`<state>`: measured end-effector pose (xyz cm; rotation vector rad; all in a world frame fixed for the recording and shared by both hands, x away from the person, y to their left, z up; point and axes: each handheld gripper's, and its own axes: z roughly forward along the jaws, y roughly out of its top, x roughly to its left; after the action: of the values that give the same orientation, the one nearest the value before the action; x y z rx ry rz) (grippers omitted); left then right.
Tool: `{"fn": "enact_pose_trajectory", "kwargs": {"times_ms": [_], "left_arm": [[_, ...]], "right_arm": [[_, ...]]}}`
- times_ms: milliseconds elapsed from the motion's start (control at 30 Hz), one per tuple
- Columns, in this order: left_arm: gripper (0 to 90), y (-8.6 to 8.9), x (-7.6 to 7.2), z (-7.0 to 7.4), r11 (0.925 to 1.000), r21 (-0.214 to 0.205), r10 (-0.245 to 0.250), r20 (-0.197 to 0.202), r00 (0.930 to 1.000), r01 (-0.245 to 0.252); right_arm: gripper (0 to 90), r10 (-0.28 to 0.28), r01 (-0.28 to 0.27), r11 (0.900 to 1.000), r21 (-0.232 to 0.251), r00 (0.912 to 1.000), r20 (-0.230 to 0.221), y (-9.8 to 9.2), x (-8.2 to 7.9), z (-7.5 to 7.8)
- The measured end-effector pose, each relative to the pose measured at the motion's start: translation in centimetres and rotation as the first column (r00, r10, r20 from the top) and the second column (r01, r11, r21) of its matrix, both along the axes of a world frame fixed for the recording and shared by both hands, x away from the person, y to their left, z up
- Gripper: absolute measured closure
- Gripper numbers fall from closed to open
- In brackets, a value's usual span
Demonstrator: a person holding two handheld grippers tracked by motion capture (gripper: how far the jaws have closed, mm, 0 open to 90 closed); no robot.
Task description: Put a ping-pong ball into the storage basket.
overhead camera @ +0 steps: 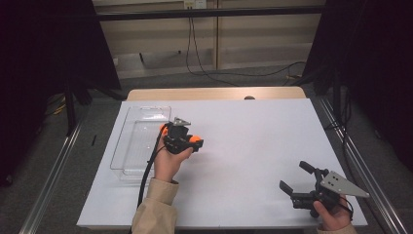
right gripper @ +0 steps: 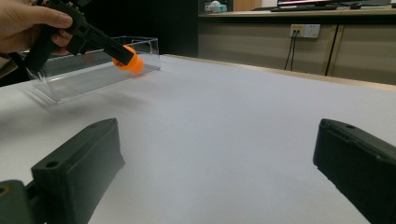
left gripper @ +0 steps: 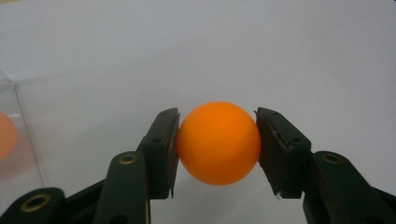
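While you hold one gripper in each hand, the count on the tabletop [overhead camera: 253, 146] runs as follows

Grippers, two. Your left gripper [left gripper: 217, 142] has its jaws closed on an orange ball [left gripper: 218, 143], one pad pressed to each side of it; in the high view that gripper [overhead camera: 187, 142] sits left of the tabletop's middle, just beside the right-hand wall of the box. Your right gripper [overhead camera: 292, 178] stands with its jaws spread wide and nothing between them, close to the near right corner of the tabletop; the right gripper view shows bare white surface between its two black pads [right gripper: 77, 168].

Orange balls, two. The first is the one you grip, held off the surface beside the box. The second ball [left gripper: 5, 135] shows as an orange blur behind clear plastic at the edge of the left gripper view; whether it rests on the floor of the box you cannot tell from that view.

Clear plastic box [overhead camera: 139, 141], one. Long, rectangular, open-topped, it lies along the left side of the tabletop with its short end toward the far edge.

Hands, two. Your left hand [overhead camera: 168, 163] wraps the left gripper's handle from below, a tan sleeve [overhead camera: 153, 207] behind it; your right hand [overhead camera: 333, 214] is at the near edge
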<state>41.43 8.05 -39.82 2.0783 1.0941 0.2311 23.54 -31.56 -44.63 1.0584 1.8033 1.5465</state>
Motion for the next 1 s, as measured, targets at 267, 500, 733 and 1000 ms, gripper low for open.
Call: {"fn": "enact_pose_trajectory", "kwargs": {"times_ms": [267, 500, 733, 1000], "left_arm": [[51.0, 0.1, 0.0, 0.2, 1.0, 0.006, -0.003, -0.008, 1.0, 0.003], [51.0, 0.5, 0.0, 0.5, 0.9999, 0.009, 0.006, -0.013, 0.9999, -0.006], [51.0, 0.9, 0.0, 0.8, 0.9999, -0.005, 0.016, -0.009, 0.9998, -0.016], [51.0, 1.3, 0.0, 1.0, 0.9997, -0.004, 0.025, -0.011, 0.9996, -0.025]], "right_arm": [[0.7, 0.0, 0.0, 1.0, 0.001, 1.0, 0.0, 0.0, 0.0, 0.0], [0.7, 0.001, -0.001, 1.0, 0.001, 1.0, -0.001, 0.0, 0.0, 0.0], [0.7, 0.002, -0.002, 1.0, -0.002, 1.0, 0.0, 0.0, 0.0, 0.0], [0.7, 0.001, -0.001, 1.0, 0.001, 1.0, -0.001, 0.0, 0.0, 0.0]]}}
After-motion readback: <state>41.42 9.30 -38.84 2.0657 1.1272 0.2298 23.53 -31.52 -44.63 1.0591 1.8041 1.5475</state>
